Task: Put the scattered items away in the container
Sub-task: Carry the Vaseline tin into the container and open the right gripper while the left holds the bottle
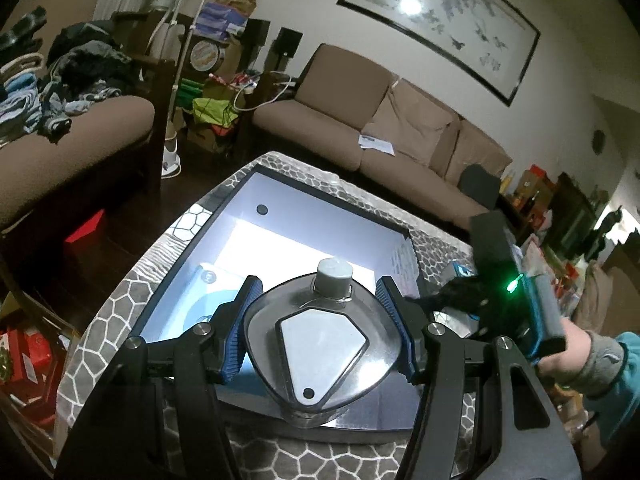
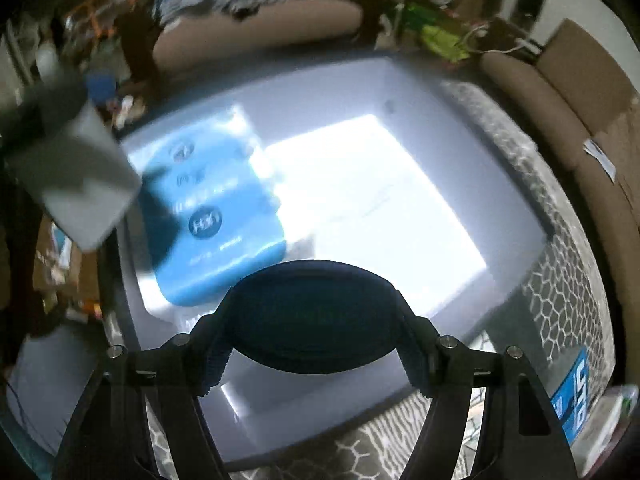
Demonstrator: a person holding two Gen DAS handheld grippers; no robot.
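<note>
Left gripper (image 1: 320,328) clenched on a clear tank (image 1: 320,344) with grey cap (image 1: 335,277) and pale grey plate, blue fingers (image 1: 242,320) pressed to both its sides. Tank held above the near part of the open box (image 1: 304,200), a white-lined container with dark rim resting on the counter (image 1: 100,320) under a grey honeycomb cloth. Blue packet (image 2: 224,216) lying flat inside the box, along one side of the bright floor.

Right gripper (image 2: 312,320) clamped on a dark round disc (image 2: 312,316), gripped edge to edge and poised over the box's near wall. Right-wrist view blurred; disc detail unreadable. Green light (image 1: 514,284) lit on the right tool, seen from the left wrist, hand (image 1: 572,348) wrapped around its handle.
</note>
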